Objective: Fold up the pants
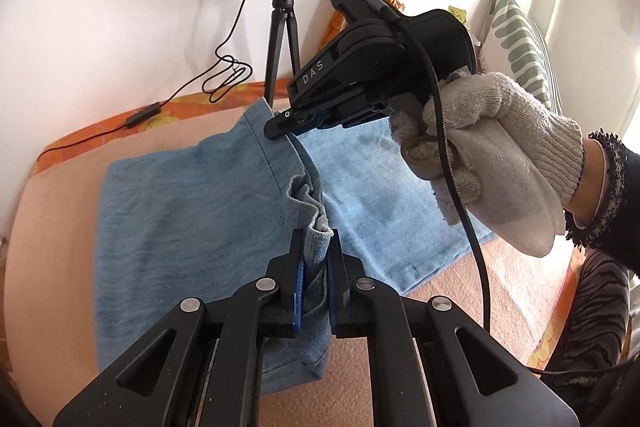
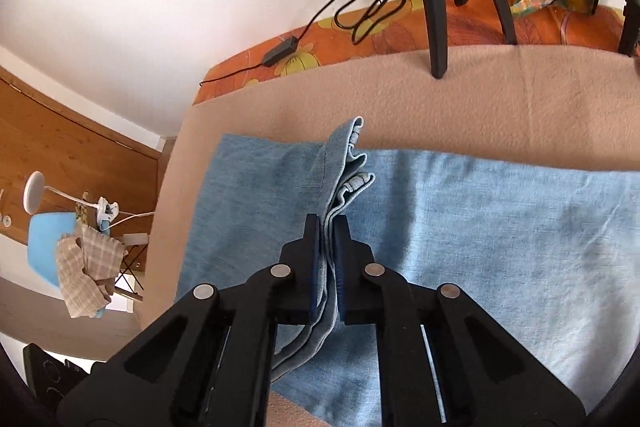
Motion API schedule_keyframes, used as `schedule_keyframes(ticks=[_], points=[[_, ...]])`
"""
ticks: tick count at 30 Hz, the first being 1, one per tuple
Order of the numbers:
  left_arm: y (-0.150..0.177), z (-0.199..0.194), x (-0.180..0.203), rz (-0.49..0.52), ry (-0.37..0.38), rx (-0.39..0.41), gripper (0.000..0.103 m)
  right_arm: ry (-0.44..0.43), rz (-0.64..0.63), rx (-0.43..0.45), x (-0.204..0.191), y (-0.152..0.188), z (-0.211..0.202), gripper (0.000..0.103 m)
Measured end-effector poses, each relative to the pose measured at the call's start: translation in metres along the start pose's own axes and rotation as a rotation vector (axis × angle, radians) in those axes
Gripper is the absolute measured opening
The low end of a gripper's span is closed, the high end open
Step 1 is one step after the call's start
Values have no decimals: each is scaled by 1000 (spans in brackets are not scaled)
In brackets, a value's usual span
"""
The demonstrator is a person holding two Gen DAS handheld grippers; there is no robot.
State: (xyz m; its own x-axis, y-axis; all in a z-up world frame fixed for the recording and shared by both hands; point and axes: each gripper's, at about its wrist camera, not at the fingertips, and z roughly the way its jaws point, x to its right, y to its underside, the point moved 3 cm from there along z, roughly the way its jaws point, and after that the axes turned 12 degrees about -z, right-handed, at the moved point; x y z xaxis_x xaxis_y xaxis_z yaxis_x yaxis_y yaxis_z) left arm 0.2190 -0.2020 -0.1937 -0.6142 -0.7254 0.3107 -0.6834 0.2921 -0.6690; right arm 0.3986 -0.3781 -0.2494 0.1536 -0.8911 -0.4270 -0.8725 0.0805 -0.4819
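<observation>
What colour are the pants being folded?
Light blue denim pants, clearest in the right wrist view.

Faded denim pants point(image 2: 480, 227) lie on a matt, napped blanket point(image 2: 480, 107).

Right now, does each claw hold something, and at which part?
Both hold the blue pants. The left claw pinches a lifted hem edge; the right claw pinches the same bunched edge farther along.

Black hand-held gripper point(image 1: 285, 125), white knit glove point(image 1: 492, 147)
</observation>
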Motion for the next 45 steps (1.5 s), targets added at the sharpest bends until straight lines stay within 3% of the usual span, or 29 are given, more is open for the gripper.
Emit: schedule_keyframes(ticks=[3,5,7,10,14,17,18,21,24,33,45], points=[[-3,0,1,-28,9,0,7,-39,47,-6,11,0,-1,8],[-5,-1,-1,-54,11,-1,7,-52,90,-29,23,8,-1,16],[-8,-1,-3,-80,14,-3,7,-65,129,-54,33,17,2,42],[-12,-4,-4,-97,13,4,7,-107,158,-62,40,30,4,57],[-14,-1,6,-58,-14,-6,7,-199,254,-82,51,37,19,59],[-12,3,14,-35,-26,-21,7,-212,277,-43,54,32,23,59],[-12,4,16,-32,-29,-26,7,-200,258,-29,52,30,22,58],[-13,9,22,-32,-35,-37,7,-146,144,-20,40,21,17,17],[-14,13,36,-23,-25,-37,7,-96,48,10,32,14,-1,10],[-17,35,91,-9,64,-16,7,34,-120,60,36,2,-64,9],[-30,53,143,-28,151,10,7,118,-137,95,77,4,-119,8]])
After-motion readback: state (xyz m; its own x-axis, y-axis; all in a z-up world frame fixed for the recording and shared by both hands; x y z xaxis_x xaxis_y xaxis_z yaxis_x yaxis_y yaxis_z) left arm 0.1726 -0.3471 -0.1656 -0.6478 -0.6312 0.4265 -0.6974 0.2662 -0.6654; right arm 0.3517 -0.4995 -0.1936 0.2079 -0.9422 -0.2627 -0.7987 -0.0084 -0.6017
